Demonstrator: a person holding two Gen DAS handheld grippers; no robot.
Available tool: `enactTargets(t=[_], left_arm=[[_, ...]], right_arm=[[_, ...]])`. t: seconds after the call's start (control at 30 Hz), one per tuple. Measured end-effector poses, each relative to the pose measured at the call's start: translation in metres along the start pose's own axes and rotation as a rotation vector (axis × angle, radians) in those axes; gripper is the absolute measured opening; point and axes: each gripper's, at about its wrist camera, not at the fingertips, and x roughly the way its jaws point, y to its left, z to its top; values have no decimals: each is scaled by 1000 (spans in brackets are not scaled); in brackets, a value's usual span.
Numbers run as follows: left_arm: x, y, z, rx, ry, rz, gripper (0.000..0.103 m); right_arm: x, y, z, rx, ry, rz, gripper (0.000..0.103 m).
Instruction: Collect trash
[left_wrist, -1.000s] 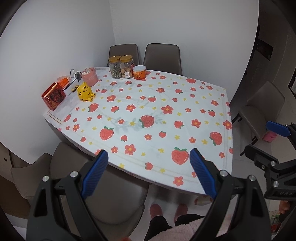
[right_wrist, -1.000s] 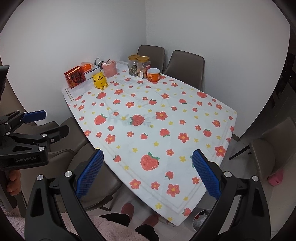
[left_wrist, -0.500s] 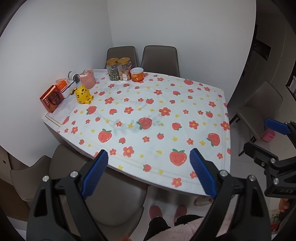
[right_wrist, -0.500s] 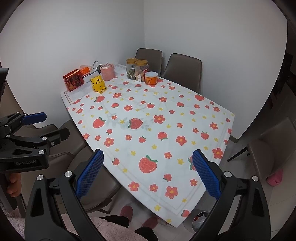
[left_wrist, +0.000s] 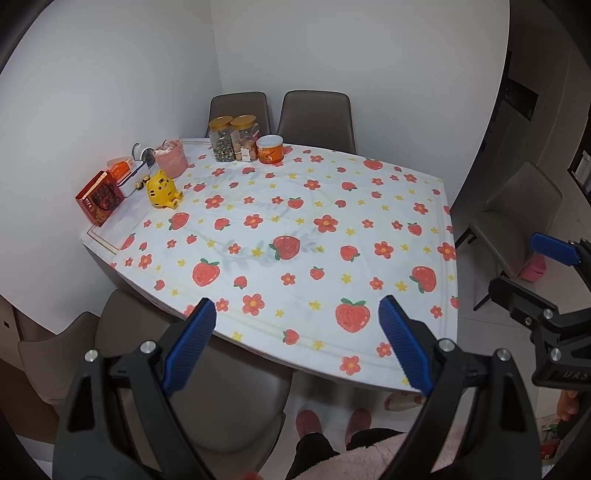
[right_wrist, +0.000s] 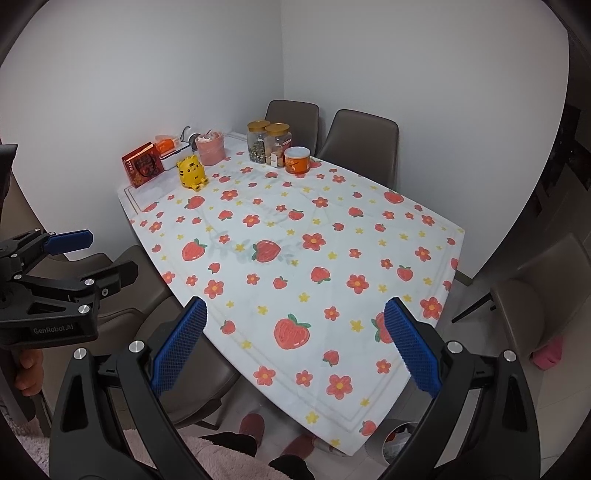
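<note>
Blue-padded left tongs (left_wrist: 297, 325) and right tongs (right_wrist: 295, 325) both gape, empty, above the counter's (left_wrist: 369, 206) near edge; jars (left_wrist: 233, 144) at its far end.

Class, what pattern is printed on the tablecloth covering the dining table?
Red strawberries, red flowers and small yellow stars on white: the tablecloth, clearest in the right wrist view.

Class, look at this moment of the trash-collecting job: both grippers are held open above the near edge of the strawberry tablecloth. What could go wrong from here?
1. No loose trash shows on the table; the yellow tiger figure, the two jars or the orange can might get grabbed by mistake.
2. Those items crowd the far corner, so reaching among them could tip the pink cup.
3. The bin sits half hidden under the table's near corner, so a drop could miss it.
</note>
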Motion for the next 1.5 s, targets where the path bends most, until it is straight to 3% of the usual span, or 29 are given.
enactTargets(t=[1.13, 1.5], left_arm=[[0, -14, 6, -4, -2, -9, 89], [6, -17, 25, 13, -35, -26, 93]], right_arm=[[0, -1, -1, 3, -19, -3, 93], [0, -3, -1, 5, -21, -1, 93]])
